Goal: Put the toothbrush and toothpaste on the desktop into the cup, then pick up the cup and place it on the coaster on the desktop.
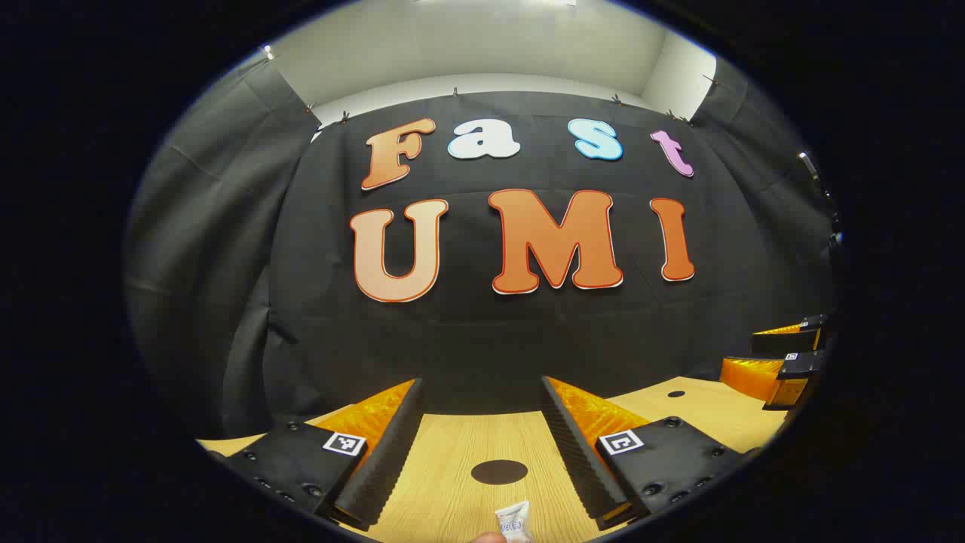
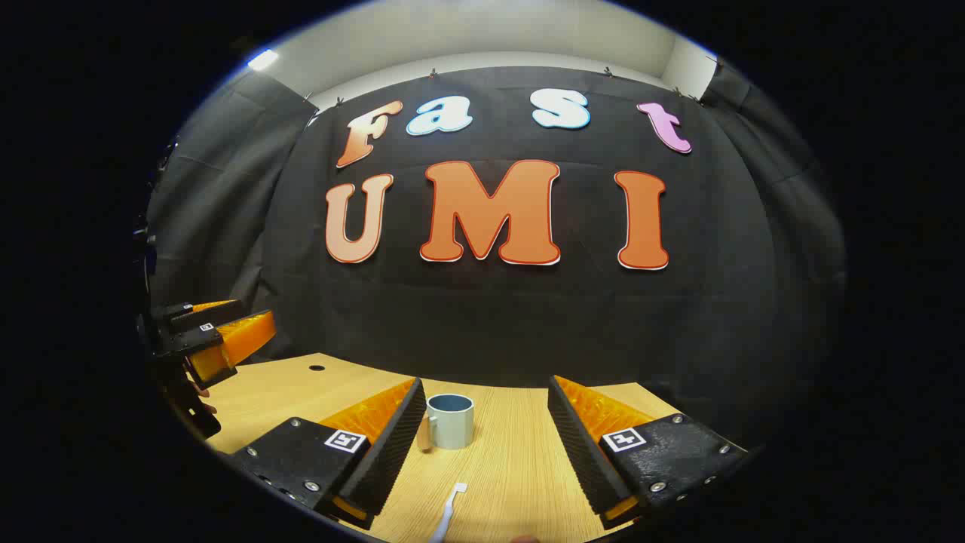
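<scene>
I hold both grippers low over the desk (image 2: 520,467), jaws wide apart. My right gripper (image 2: 482,441) faces the cup (image 2: 450,421) and toothbrush (image 2: 448,513); my left gripper (image 1: 482,445) faces the coaster (image 1: 499,472) (dark round spot) and maybe the toothpaste (image 1: 514,522).

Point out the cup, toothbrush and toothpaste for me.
cup (image 2: 451,426): right gripper view, on its outer wall.
toothbrush (image 2: 448,513): right gripper view, on the handle below the head.
toothpaste (image 1: 514,520): left gripper view, on the tube's crimped end.

place: recording booth | cue: black cloth wall (image 1: 490,339), wooden desktop (image 2: 513,460)
</scene>
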The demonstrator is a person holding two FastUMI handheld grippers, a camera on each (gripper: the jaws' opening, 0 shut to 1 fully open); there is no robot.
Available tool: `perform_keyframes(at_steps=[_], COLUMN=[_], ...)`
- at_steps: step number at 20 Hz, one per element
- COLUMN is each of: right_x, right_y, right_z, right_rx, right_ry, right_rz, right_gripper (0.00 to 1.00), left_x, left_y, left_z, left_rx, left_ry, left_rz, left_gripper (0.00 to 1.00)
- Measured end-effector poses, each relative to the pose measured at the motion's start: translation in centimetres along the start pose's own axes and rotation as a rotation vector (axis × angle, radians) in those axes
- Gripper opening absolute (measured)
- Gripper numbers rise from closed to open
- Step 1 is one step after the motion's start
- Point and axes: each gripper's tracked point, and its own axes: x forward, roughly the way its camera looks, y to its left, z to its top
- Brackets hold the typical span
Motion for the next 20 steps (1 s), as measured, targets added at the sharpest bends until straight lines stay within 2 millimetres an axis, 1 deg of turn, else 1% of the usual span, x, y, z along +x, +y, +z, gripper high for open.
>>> perform_keyframes(at_steps=[2, 4, 8, 13, 16, 20], right_x=[0.0, 0.0, 0.0, 0.0, 0.0, 0.0], right_y=[0.0, 0.0, 0.1, 0.2, 0.3, 0.3], right_z=[0.1, 0.1, 0.1, 0.0, 0.0, 0.0], right_rx=[0.002, 0.006, 0.007, 0.004, 0.007, 0.008], right_ry=[0.0, 0.001, 0.003, 0.005, 0.009, 0.021], right_rz=[0.004, 0.006, 0.009, 0.01, 0.014, 0.019], right_gripper=[1.0, 0.98, 0.98, 0.98, 0.98, 0.98], left_x=[0.1, 0.2, 0.0, 0.1, 0.2, 0.3], left_y=[-0.2, -0.1, -0.2, -0.6, -0.6, -1.1], left_z=[0.1, 0.0, 0.4, -0.5, -0.6, -0.9], left_rx=[0.0, 0.0, -0.012, -0.018, -0.014, -0.04], left_ry=[-0.001, -0.001, -0.009, 0.011, 0.02, 0.034], left_rz=[-0.002, -0.005, -0.015, -0.027, -0.027, -0.05], left_gripper=[0.97, 0.96, 0.96, 0.96, 0.97, 0.96])
